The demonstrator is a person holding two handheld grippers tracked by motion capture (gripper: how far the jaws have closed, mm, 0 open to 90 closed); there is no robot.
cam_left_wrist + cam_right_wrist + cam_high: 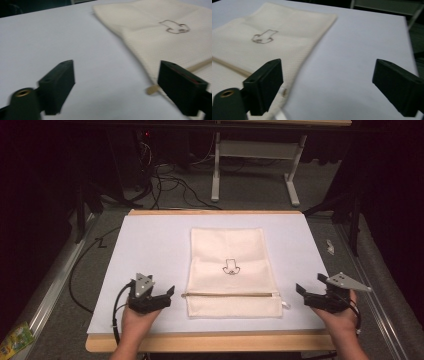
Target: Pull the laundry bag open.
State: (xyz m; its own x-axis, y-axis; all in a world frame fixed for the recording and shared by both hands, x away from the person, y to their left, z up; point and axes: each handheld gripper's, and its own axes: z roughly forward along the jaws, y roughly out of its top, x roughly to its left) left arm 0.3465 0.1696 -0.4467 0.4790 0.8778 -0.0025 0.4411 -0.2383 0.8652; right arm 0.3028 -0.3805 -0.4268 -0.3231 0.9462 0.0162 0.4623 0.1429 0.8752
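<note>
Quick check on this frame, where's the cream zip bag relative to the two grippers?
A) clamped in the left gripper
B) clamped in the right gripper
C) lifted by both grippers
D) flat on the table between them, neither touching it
D: the cream bag lies flat on the white table surface, with the left gripper and the right gripper open on either side, clear of it.
</note>
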